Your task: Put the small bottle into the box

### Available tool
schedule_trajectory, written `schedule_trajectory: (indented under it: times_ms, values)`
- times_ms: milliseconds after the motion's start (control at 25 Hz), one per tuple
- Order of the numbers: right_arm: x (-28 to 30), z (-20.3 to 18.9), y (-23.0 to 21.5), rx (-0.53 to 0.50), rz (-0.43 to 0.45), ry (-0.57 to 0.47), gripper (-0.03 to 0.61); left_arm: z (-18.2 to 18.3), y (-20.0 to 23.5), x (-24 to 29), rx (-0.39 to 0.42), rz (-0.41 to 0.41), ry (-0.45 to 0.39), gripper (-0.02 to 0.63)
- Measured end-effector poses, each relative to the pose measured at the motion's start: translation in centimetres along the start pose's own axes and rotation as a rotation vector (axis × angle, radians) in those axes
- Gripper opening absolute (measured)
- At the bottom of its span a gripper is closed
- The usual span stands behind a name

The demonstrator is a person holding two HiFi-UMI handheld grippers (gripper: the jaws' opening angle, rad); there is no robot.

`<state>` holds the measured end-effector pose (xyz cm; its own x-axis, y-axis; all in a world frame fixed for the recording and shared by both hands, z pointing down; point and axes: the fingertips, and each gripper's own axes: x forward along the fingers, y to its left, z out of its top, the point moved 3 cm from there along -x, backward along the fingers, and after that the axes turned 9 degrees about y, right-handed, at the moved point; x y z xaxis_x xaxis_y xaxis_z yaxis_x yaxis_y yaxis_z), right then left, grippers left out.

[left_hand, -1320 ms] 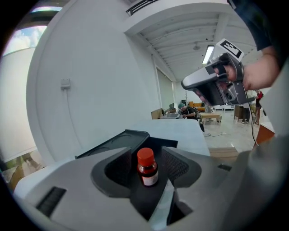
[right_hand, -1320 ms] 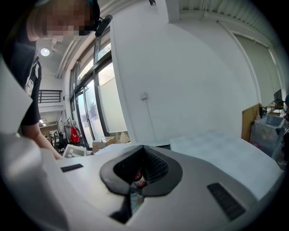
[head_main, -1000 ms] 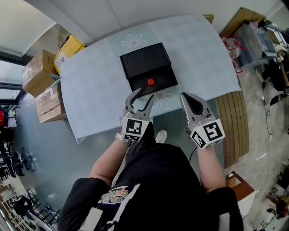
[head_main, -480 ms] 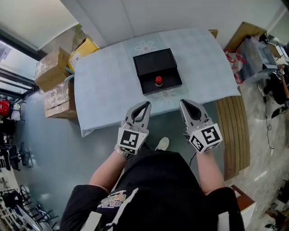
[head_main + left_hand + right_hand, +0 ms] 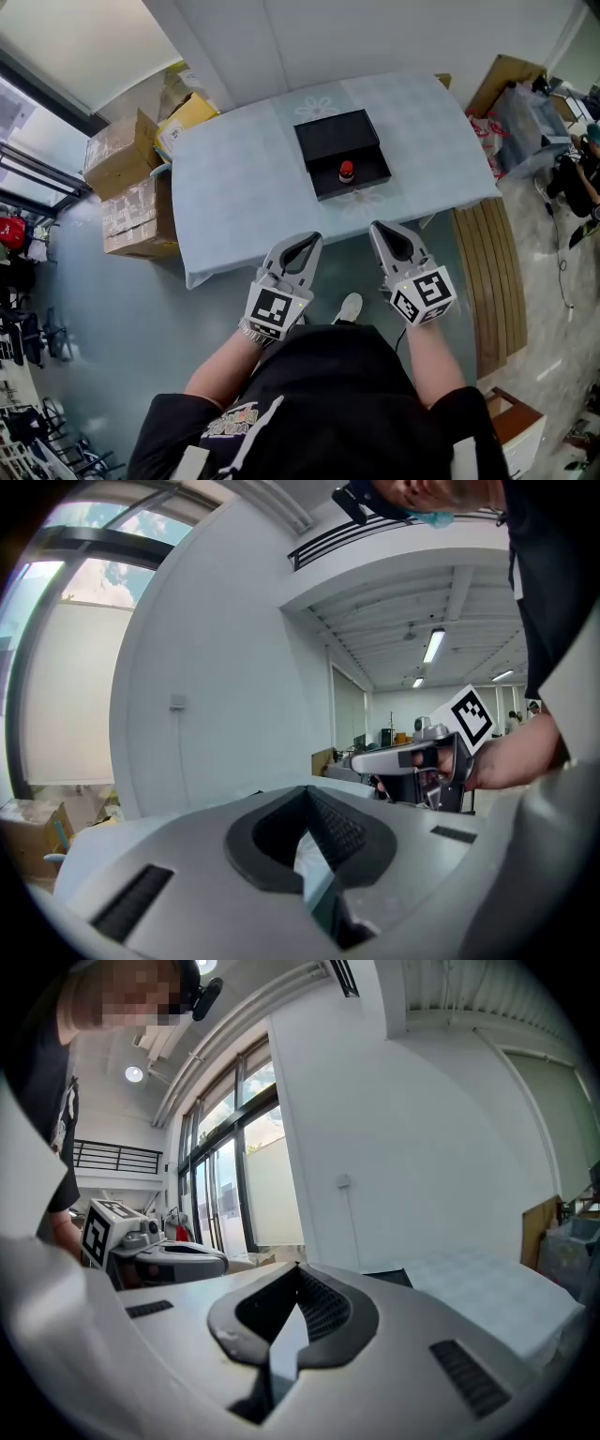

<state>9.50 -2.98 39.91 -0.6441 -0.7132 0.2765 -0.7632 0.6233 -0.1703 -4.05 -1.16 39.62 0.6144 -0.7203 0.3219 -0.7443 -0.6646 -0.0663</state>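
The small bottle (image 5: 346,171) with a red cap stands upright inside the front half of the open black box (image 5: 330,138) on the pale blue table (image 5: 244,187). Both grippers hang off the table's near edge, well short of the box. My left gripper (image 5: 309,240) is shut with nothing in it, and its own view shows the jaws (image 5: 307,791) closed together. My right gripper (image 5: 381,229) is also shut and empty, jaws (image 5: 298,1269) meeting at the tips. The box's corner (image 5: 389,1279) shows just past the right jaws.
Cardboard boxes (image 5: 131,187) and a yellow box (image 5: 190,112) are stacked off the table's left end. A wooden slatted board (image 5: 487,262) lies on the floor to the right, with bags and clutter (image 5: 525,94) beyond it. My shoe (image 5: 349,307) is below the table edge.
A second ago the left jaws stood open at the box's front by the bottle; now they are shut. Both grippers have drawn back from the table, and the bottle stays in the box.
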Motion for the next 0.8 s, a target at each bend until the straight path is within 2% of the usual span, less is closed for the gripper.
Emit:
schedule_trajectory:
  times_ms: [480,800]
  values:
    - [0.4,-0.9,7.7,0.012,-0.130,0.009,0.008,-2.1,2.8,-5.3,0.010,-0.139,-0.024,0.008]
    - [0.5,-1.7,11.0,0.032,-0.188,0.018,0.008,-3.2,3.9,-7.3,0.010,-0.187,-0.029,0.008]
